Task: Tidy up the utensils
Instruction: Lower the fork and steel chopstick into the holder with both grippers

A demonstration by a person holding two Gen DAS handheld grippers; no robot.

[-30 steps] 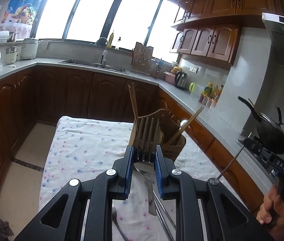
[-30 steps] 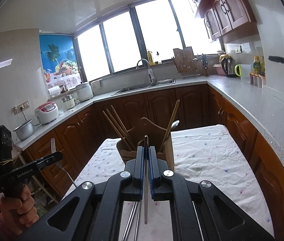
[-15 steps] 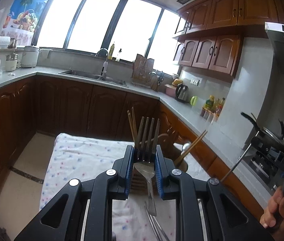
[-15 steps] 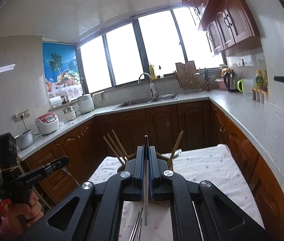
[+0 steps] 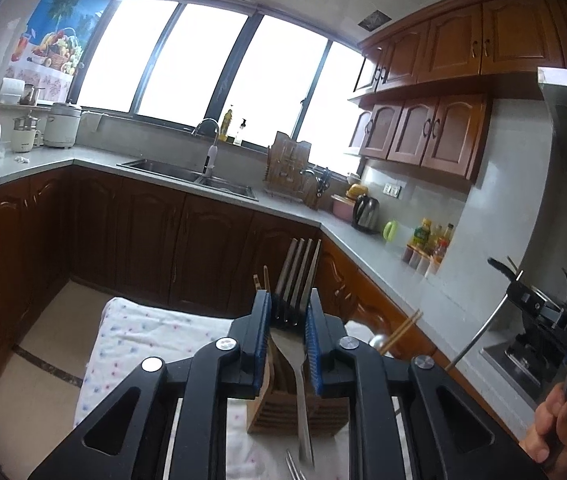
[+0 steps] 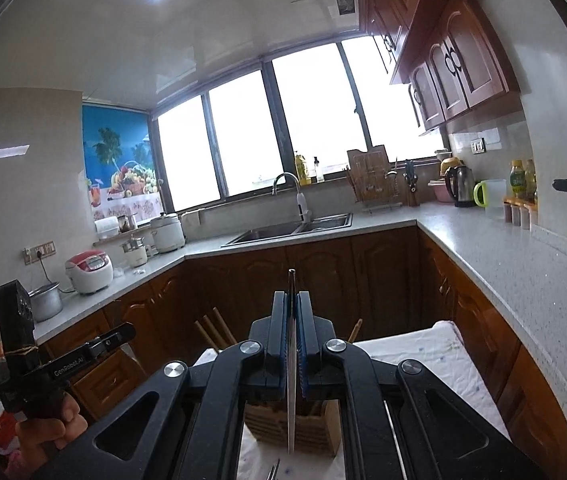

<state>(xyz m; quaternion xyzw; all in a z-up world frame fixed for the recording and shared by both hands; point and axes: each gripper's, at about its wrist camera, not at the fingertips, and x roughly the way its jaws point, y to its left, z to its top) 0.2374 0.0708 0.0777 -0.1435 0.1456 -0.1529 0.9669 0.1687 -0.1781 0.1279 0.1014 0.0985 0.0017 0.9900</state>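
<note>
My left gripper (image 5: 289,300) holds a steel fork (image 5: 297,264) upright by its neck, tines up and handle hanging down; its jaws are closing tighter on it. Right behind it stands the wooden utensil holder (image 5: 267,408), with chopsticks (image 5: 403,328) and a spoon (image 5: 377,342) in it. My right gripper (image 6: 291,304) is shut on a thin metal utensil (image 6: 291,400) seen edge-on, above the same holder (image 6: 311,424). The left wrist view shows the right gripper (image 5: 523,296) at far right with that utensil slanting down from it. The left gripper (image 6: 123,332) shows at the left of the right wrist view.
The holder stands on a table with a flowered white cloth (image 5: 155,332). More steel utensils (image 5: 295,468) lie on the cloth near me. Dark wooden cabinets and a grey counter (image 6: 503,264) ring the table, with a sink (image 6: 291,232) beyond and a wok at far right.
Both grippers have risen with their utensils. The holder has dropped lower in both views and is now partly hidden behind the fingers. The left gripper's fork now stands clear above the holder's rim.
</note>
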